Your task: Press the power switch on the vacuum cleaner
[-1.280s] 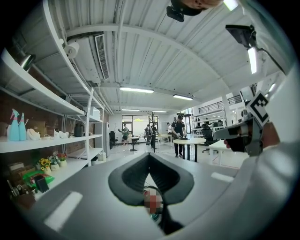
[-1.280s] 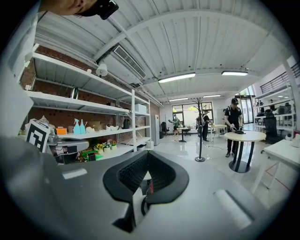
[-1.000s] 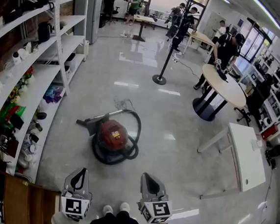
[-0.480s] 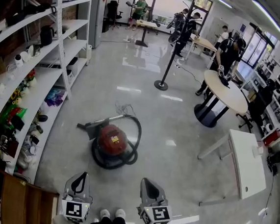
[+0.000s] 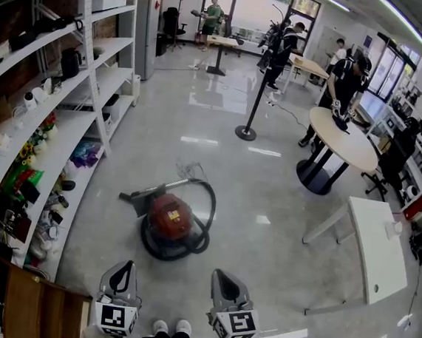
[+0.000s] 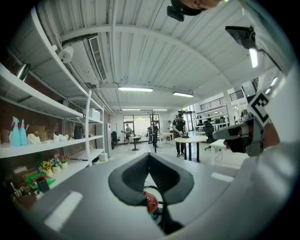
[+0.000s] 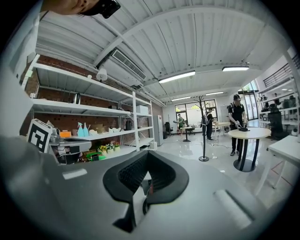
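A red canister vacuum cleaner (image 5: 170, 215) lies on the shiny floor ahead of me, its black hose (image 5: 204, 223) looped around it and its wand (image 5: 148, 190) pointing left. My left gripper (image 5: 122, 266) and right gripper (image 5: 224, 275) hang side by side at the bottom of the head view, well short of the vacuum and above the person's shoes. Both have their jaws together with nothing held. In the left gripper view a bit of the red vacuum (image 6: 150, 202) shows below the left gripper (image 6: 149, 156). The right gripper (image 7: 146, 154) points the same way.
White shelving (image 5: 58, 124) full of small items runs along the left. A wooden cabinet (image 5: 42, 306) stands at lower left. A black pole stand (image 5: 245, 133), a round table (image 5: 340, 136) and a white table (image 5: 373, 247) lie ahead and right. Several people stand at the back.
The head view has shifted a little: the vacuum and pole stand now sit slightly lower in frame. Both grippers keep their pose, jaws still together.
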Available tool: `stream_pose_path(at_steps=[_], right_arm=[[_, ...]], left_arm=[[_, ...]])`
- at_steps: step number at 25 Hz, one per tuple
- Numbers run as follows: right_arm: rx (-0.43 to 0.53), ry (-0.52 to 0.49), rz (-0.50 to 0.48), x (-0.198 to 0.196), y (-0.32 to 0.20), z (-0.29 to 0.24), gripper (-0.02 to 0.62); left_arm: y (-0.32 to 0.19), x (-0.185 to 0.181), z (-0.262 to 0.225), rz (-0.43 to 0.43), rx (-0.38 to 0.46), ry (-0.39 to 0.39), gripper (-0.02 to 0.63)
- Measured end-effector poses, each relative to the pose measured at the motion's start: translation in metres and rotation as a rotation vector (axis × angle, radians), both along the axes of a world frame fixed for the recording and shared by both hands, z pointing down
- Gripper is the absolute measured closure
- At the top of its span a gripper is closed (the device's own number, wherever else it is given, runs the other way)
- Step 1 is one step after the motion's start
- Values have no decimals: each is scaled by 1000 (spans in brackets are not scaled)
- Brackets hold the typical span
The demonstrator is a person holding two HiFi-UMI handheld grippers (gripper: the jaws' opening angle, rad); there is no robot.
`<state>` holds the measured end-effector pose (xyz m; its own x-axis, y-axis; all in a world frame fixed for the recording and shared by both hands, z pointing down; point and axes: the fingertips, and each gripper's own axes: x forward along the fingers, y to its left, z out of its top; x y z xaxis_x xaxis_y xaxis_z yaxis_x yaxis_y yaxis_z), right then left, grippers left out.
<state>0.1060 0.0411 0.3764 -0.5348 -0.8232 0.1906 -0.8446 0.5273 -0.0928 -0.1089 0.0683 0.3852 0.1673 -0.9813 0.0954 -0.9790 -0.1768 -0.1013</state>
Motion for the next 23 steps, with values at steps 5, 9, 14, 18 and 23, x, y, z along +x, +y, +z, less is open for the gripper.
stream_pose_path(at_steps=[5, 9, 14, 18, 23], right_arm=[[14, -16, -1, 6, -5, -1, 597], [21, -22, -3, 7, -9, -4, 597], [16, -15, -3, 5, -10, -2, 597], [15, -14, -1, 5, -11, -1, 597], [12, -12, -3, -1, -11, 0, 597]], left_arm=[[-6, 7, -9, 7, 12, -8, 606], [-9, 6, -10, 5, 10, -11, 606], [-11, 5, -7, 3, 4, -4, 606], [-12, 5, -5, 3, 1, 0, 606], [-11, -2, -2, -5, -4, -3, 606]])
